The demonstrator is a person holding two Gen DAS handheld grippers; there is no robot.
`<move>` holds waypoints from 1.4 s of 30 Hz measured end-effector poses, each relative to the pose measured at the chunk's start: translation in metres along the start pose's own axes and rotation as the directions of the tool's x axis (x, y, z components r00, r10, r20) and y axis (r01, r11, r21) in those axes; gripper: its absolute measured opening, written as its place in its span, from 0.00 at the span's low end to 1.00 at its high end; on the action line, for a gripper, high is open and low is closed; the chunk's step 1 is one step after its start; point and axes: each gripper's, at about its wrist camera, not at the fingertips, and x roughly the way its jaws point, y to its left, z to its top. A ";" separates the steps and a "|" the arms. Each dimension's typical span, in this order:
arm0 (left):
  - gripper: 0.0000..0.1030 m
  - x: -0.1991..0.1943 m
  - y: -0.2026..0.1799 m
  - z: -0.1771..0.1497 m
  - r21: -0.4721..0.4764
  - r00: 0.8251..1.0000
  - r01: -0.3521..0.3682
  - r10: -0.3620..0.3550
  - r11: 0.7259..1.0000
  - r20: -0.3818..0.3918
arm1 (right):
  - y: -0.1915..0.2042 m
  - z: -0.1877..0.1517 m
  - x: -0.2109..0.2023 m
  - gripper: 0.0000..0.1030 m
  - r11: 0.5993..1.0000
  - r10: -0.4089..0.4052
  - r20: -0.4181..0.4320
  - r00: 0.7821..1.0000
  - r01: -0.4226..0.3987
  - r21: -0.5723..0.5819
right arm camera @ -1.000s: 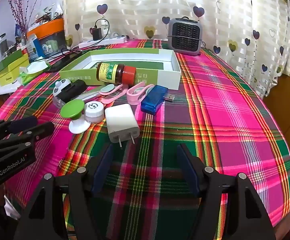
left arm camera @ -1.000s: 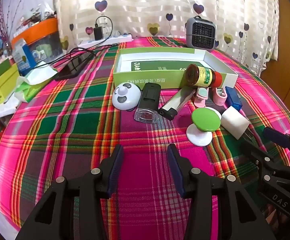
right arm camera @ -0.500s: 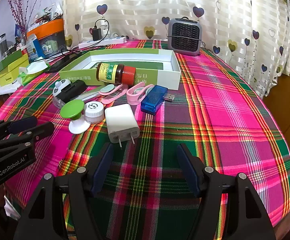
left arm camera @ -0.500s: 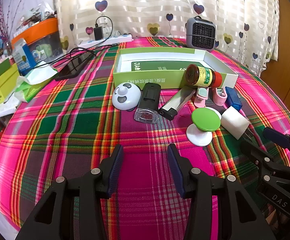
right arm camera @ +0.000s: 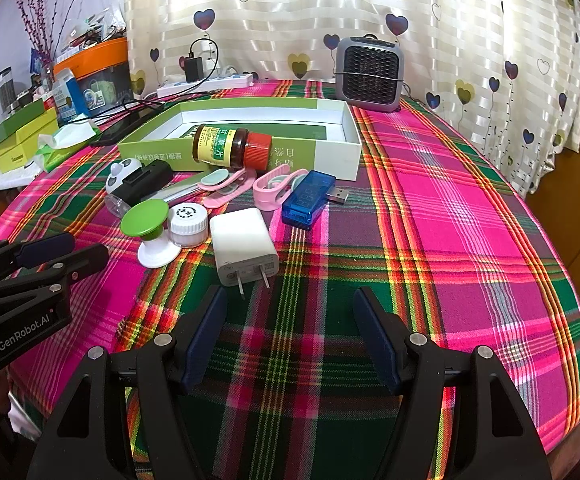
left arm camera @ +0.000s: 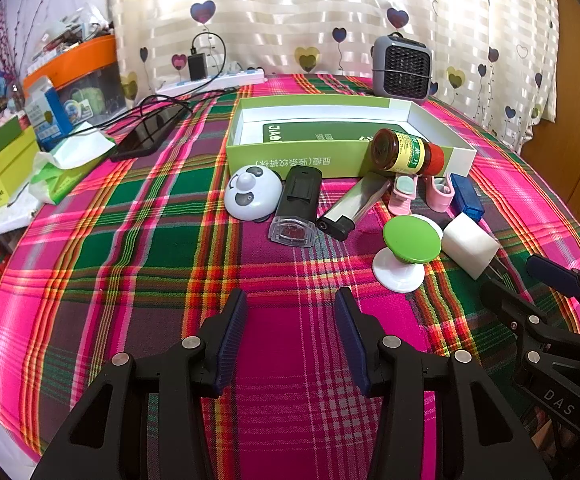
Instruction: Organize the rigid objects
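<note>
Rigid objects lie in a cluster on the plaid tablecloth, just in front of the green-and-white open box, which sits toward the far middle of the table. A grey mini heater stands behind the box, on the far right. The left gripper hovers low over bare cloth near the viewer, jaws apart and holding nothing; the right gripper is likewise spread and empty, its tips just short of the white charger plug. A brown medicine bottle with a red cap lies on its side against the box's near wall. To its left rest a panda-shaped gadget, a black device and a silver lighter. Nearer sit a green-topped stand, a small white jar, pink clips and a blue USB stick.
</note>
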 end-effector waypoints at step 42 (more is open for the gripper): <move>0.43 0.020 -0.021 0.034 0.059 0.936 0.348 -0.344 0.936 -0.071 | -0.008 0.038 0.037 0.69 0.982 0.129 -0.110 0.985 -0.142 -0.121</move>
